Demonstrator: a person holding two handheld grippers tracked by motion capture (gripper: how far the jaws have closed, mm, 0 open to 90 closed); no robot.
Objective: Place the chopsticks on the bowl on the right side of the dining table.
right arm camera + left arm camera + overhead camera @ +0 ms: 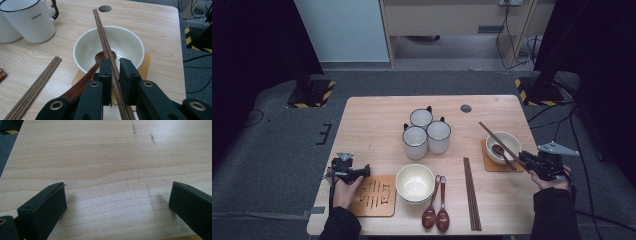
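The right gripper [115, 65] pinches a pair of chopsticks [106, 42] between its two black jaws; in the right gripper view the sticks run from the bottom centre of the frame up across the bowl [85, 50] toward the upper centre. The bowl sits on a small wooden coaster [146, 66], and a dark wooden spoon [82, 82] lies in it with its handle leaning over the near rim, just left of the jaws. In the high view the right gripper [526, 157] is at the right centre of the frame, beside the bowl [510, 138], with the chopsticks [497, 140] slanting up and left over the bowl. A second pair of chopsticks [471, 192] lies flat on the table [372, 120] at lower centre, next to two spoons [436, 210] and a larger bowl [414, 181]. Three mugs [427, 132] stand grouped at the centre. The left gripper [359, 172] rests at the lower left, beside a patterned mat [374, 197]. In the left gripper view its jaws stand spread wide apart over bare table [105, 157], with nothing between them.
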